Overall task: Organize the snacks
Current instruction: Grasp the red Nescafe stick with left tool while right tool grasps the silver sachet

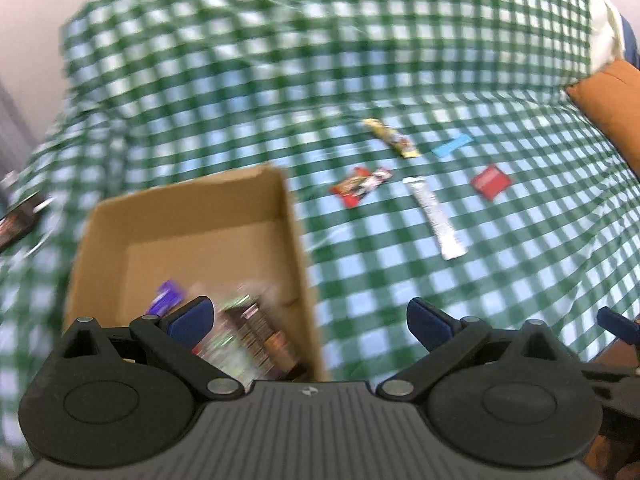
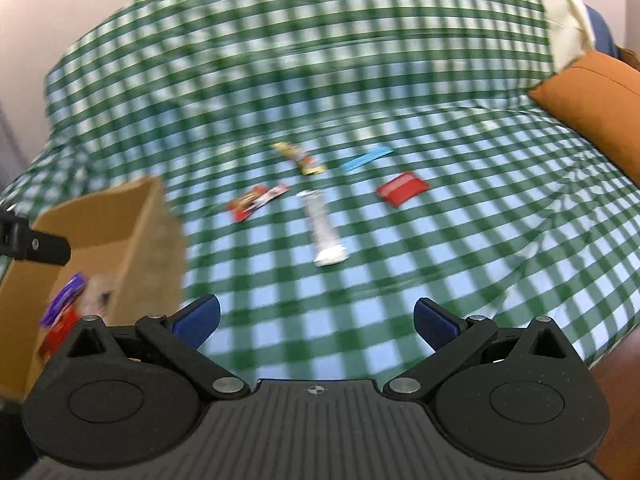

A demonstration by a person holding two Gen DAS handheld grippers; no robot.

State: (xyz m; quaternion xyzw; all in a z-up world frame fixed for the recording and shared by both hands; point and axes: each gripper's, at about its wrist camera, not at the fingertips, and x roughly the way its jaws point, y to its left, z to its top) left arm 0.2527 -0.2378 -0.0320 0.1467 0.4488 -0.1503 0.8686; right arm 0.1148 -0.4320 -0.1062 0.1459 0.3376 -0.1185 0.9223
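An open cardboard box [image 1: 192, 216] [image 2: 132, 224] stands on the green checked cloth and holds several snack packs [image 1: 248, 328], one of them purple [image 2: 66, 294]. Loose on the cloth lie a red-and-white wrapper [image 1: 362, 185] [image 2: 258, 198], a yellow bar [image 1: 394, 139] [image 2: 301, 157], a silver stick pack [image 1: 436, 216] [image 2: 324, 228], a blue strip [image 1: 452, 147] [image 2: 367, 159] and a red packet [image 1: 491, 182] [image 2: 402, 188]. My left gripper [image 1: 310, 318] is open and empty over the box's right wall. My right gripper [image 2: 316, 318] is open and empty above the cloth, short of the silver pack.
The checked cloth [image 1: 400, 60] [image 2: 480, 240] rises into a hump at the back. An orange cushion [image 1: 612, 108] [image 2: 592, 96] lies at the right. A dark object [image 1: 16, 220] sits at the far left. Part of the left gripper [image 2: 36, 246] shows over the box.
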